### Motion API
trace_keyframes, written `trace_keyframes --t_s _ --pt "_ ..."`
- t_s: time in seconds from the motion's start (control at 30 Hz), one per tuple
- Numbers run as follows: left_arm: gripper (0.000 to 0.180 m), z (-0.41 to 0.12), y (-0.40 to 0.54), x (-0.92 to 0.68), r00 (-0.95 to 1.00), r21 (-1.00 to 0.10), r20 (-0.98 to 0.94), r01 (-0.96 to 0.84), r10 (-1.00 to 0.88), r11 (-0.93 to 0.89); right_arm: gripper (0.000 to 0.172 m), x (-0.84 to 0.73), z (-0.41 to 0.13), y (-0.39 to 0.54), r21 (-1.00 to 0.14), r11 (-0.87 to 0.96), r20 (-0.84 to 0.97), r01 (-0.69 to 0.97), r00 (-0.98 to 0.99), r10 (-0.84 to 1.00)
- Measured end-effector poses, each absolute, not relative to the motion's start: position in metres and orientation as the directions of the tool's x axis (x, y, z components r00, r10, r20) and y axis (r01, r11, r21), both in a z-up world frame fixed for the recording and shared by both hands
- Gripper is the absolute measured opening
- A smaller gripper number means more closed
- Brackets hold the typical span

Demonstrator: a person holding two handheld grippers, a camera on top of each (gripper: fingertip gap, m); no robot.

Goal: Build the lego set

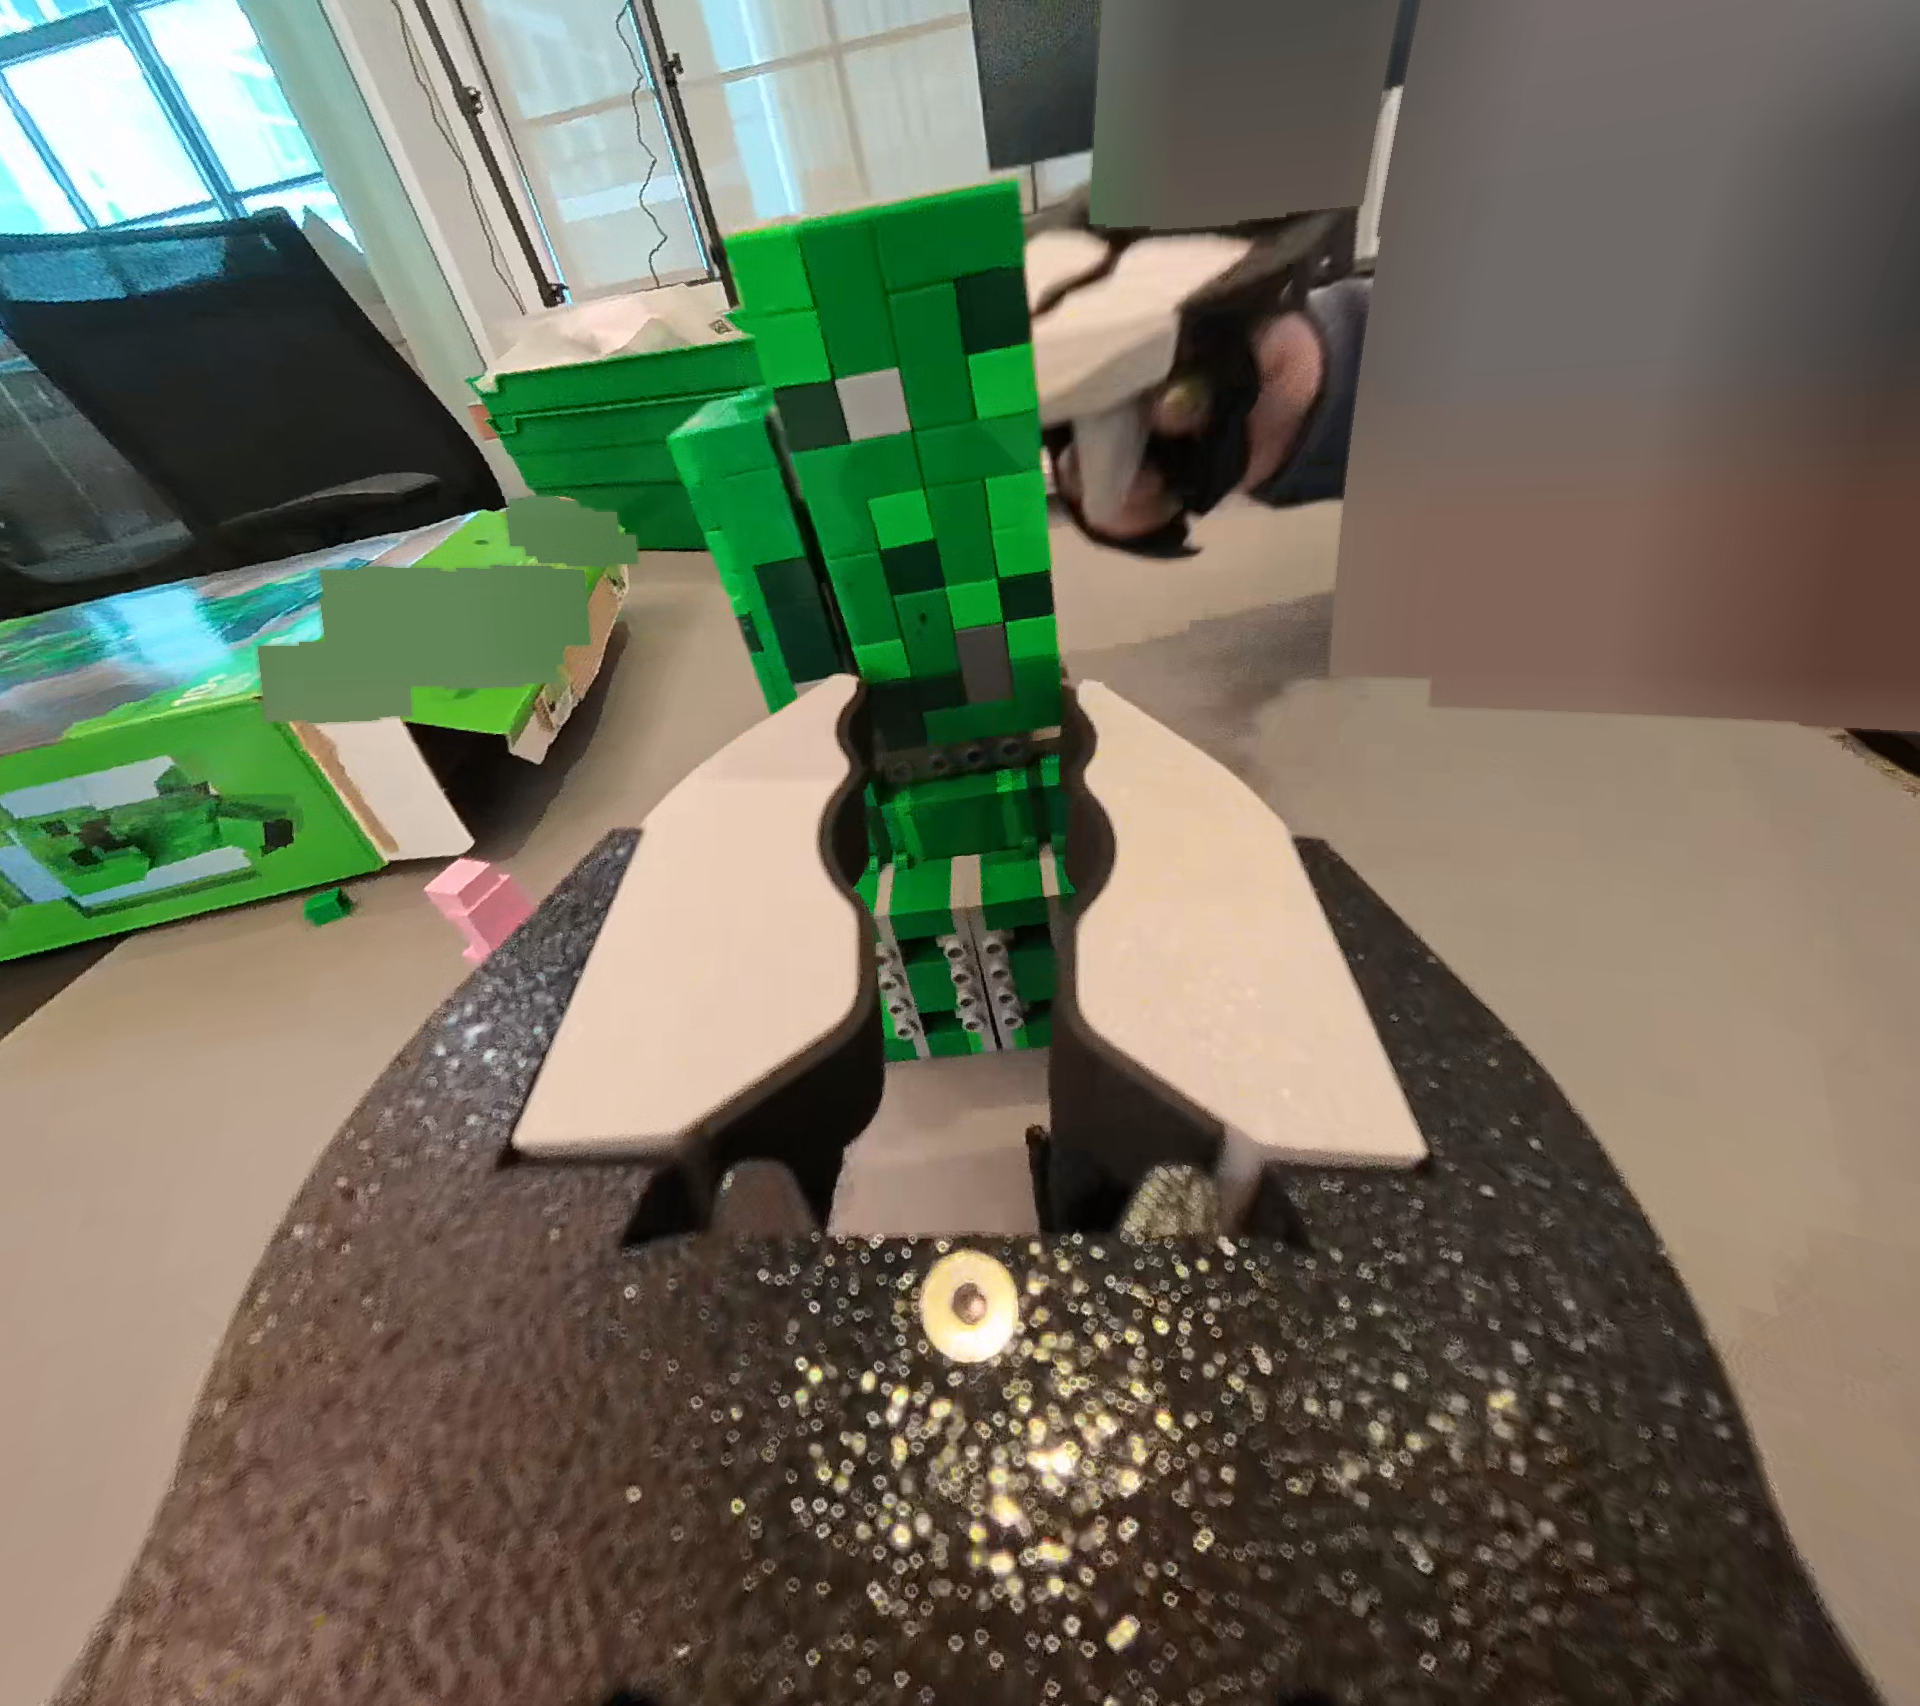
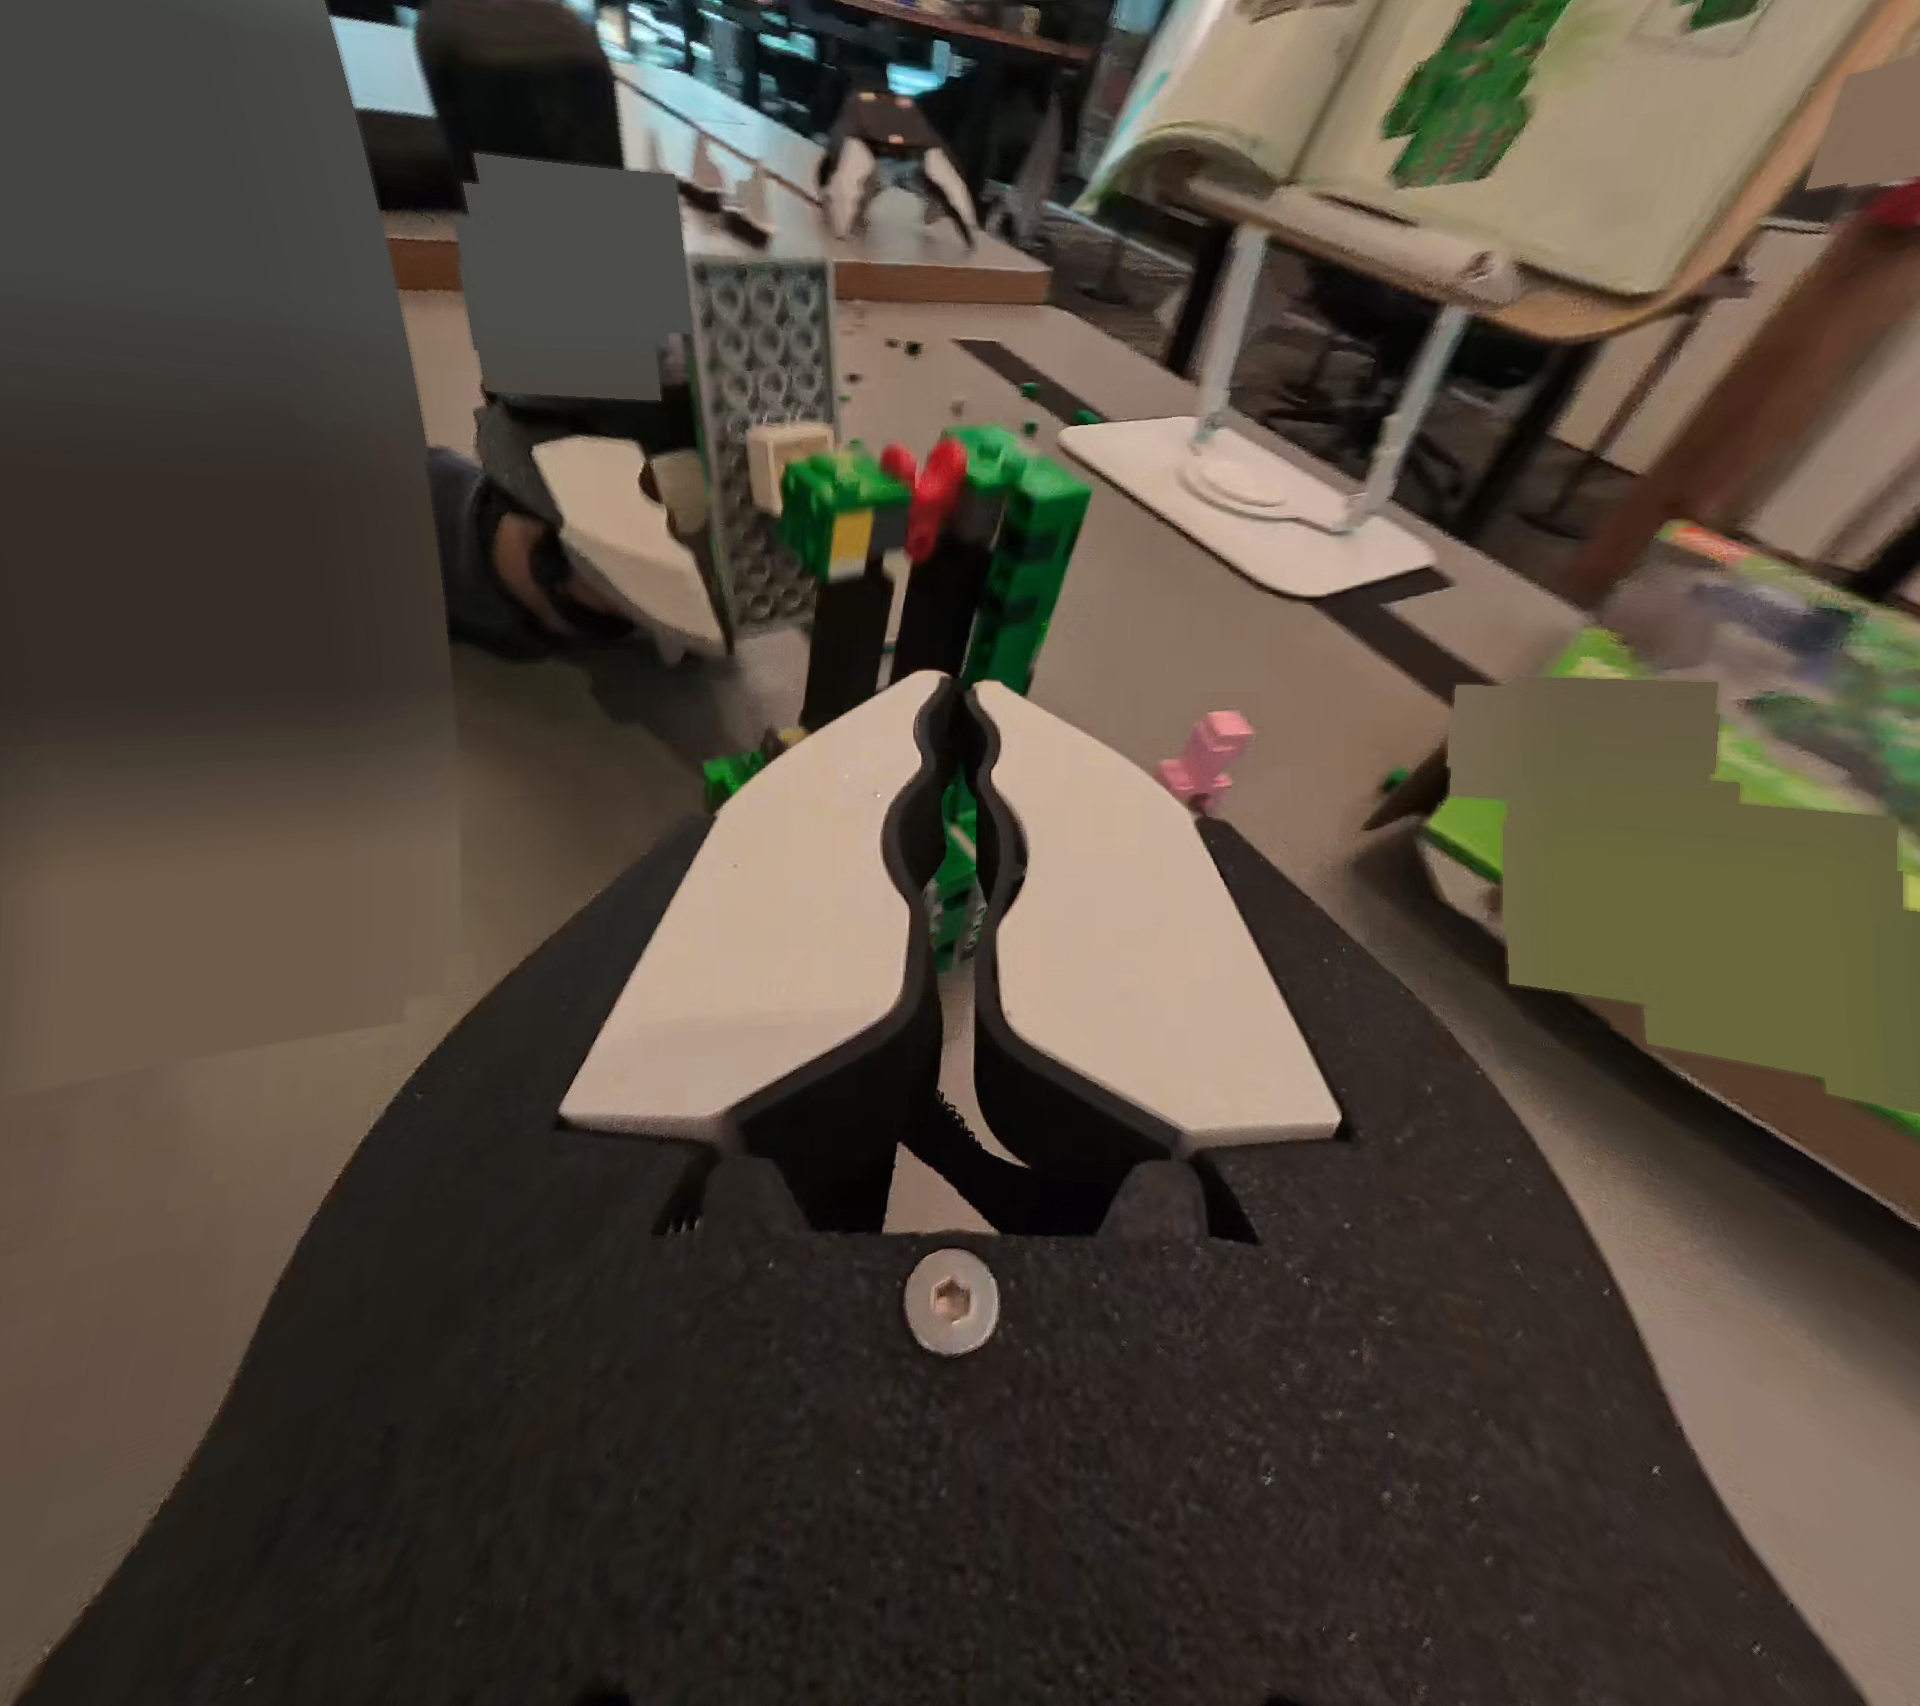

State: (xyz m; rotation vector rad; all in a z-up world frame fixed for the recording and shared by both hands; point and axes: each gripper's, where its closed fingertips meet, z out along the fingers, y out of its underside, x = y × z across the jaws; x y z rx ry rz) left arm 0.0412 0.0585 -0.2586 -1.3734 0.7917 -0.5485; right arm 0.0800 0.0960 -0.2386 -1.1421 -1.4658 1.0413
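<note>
Brick figure (image 1: 925, 513) upright on the table (image 1: 1558, 877) between the left gripper's (image 1: 961, 783) jaws, box (image 1: 208, 742) to its left, small pig figure (image 1: 478, 903) beside the box.

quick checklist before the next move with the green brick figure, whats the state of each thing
1. Left gripper clamped on the green brick figure: ok, fingers press its lower sides.
2. Figure upright on the table: ok.
3. Right gripper closed: ok, fingertips meet at the front.
4. Right gripper holding anything: cannot tell; green bricks show behind its fingers.
5. Pink brick figure clear of both grippers: ok, it stands apart on the table.
6. Open booklet on its stand: ok, pages too blurred to read.
</note>
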Motion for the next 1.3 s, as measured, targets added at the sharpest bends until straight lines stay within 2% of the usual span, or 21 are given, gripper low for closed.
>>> trace_keyframes --t_s 0.17,0.43,0.83,1.1,1.3 --pt "0.033 -0.265 0.06 0.047 0.624 -0.977 -0.211 -0.159 -0.753 0.141 0.0 0.066 -0.272 0.09 -0.982 0.146 0.095 0.119 -0.356 0.93" --pt "0.034 -0.273 0.071 0.051 0.634 -0.978 -0.185 -0.193 -0.751 0.078 0.0 0.061 -0.275 0.089 -0.989 0.095 0.028 0.112 -0.489 0.872" --pt "0.034 -0.284 0.08 0.042 0.647 -0.96 -0.13 -0.273 -0.751 -0.069 0.0 0.059 -0.282 0.086 -0.977 0.166 0.085 0.132 -0.473 0.877" --pt "0.034 -0.286 0.079 0.045 0.592 -0.955 -0.122 -0.288 -0.797 -0.067 0.0 0.057 -0.286 0.084 -0.963 0.236 0.155 0.133 -0.445 0.882" --pt "0.034 -0.286 0.077 0.045 0.554 -0.955 -0.109 -0.288 -0.825 -0.067 0.0 0.06 -0.284 0.086 -0.967 0.222 0.15 0.128 -0.419 0.895"
